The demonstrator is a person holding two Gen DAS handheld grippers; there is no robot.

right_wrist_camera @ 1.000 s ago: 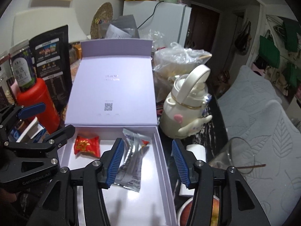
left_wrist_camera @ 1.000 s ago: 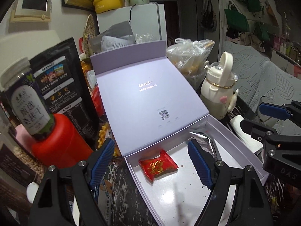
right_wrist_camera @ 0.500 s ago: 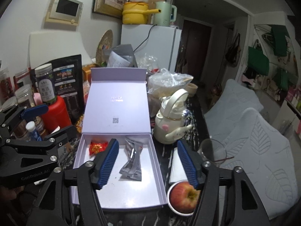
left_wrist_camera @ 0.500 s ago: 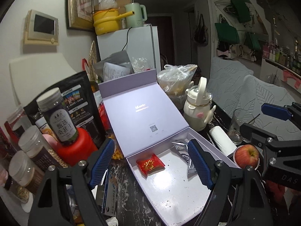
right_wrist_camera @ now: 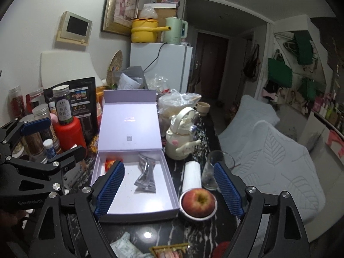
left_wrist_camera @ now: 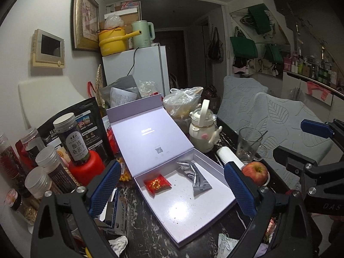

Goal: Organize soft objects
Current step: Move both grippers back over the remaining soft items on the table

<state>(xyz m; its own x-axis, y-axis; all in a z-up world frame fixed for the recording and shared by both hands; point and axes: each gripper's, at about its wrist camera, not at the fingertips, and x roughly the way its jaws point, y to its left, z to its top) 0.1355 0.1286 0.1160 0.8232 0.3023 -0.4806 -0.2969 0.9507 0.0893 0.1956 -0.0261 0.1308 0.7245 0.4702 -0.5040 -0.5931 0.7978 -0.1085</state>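
Observation:
An open lilac box (left_wrist_camera: 189, 212) (right_wrist_camera: 148, 211) lies on the dark marble table with its lid standing up behind. Inside lie a red snack packet (left_wrist_camera: 157, 184) (right_wrist_camera: 110, 163) and a silver foil packet (left_wrist_camera: 196, 177) (right_wrist_camera: 146, 176). My left gripper (left_wrist_camera: 172, 191) is open and empty, held above the box's near side; it also shows in the right wrist view (right_wrist_camera: 51, 137). My right gripper (right_wrist_camera: 169, 191) is open and empty, held above the box's right edge and the apple; it also shows in the left wrist view (left_wrist_camera: 301, 139).
An apple (right_wrist_camera: 198, 202) in a small bowl, a glass (right_wrist_camera: 211, 172), a white roll (right_wrist_camera: 192, 174) and a cream kettle-shaped bottle (right_wrist_camera: 181, 136) stand right of the box. Jars (left_wrist_camera: 43, 172), a red container (left_wrist_camera: 87, 172) and black snack bags crowd the left. Small packets (right_wrist_camera: 124, 247) lie near the table's front.
Both grippers have pulled up and back from the box, so much more of the table and room shows. The two packets stay in the box. Both grippers stay open.

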